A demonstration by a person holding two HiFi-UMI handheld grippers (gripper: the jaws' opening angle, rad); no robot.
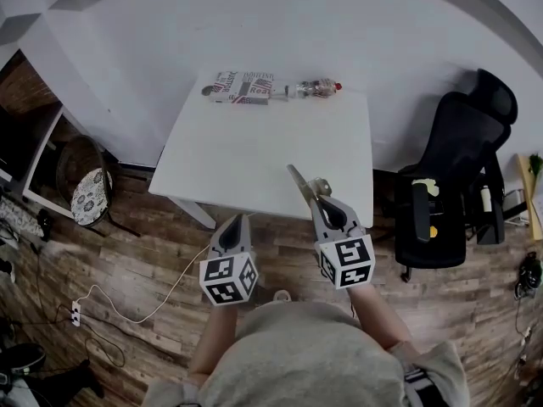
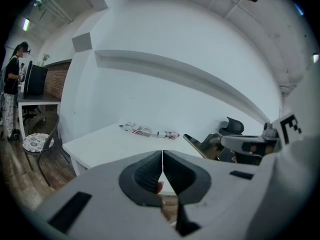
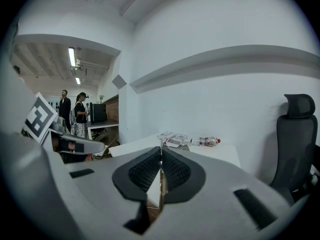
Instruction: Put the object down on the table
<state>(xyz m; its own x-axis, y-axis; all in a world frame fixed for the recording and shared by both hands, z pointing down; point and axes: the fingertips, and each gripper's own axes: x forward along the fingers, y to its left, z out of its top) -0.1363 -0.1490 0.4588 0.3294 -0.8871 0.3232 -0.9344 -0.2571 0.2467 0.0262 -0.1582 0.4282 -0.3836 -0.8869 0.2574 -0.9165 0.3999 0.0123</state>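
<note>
A white table [image 1: 254,159] stands against a white wall on a wood-plank floor [image 1: 127,270], with a black office chair [image 1: 458,185] just right of it. At the table's far edge lie a printed packet [image 1: 242,87] and a plastic bottle [image 1: 314,89], end to end. Over the table's near edge, the right gripper [image 1: 316,193] has its jaws pressed on a thin flat object [image 1: 299,183] that sticks out over the tabletop, not resting on it. The left gripper [image 1: 240,220] hovers short of the table's near edge, jaws closed together with nothing between them.
</note>
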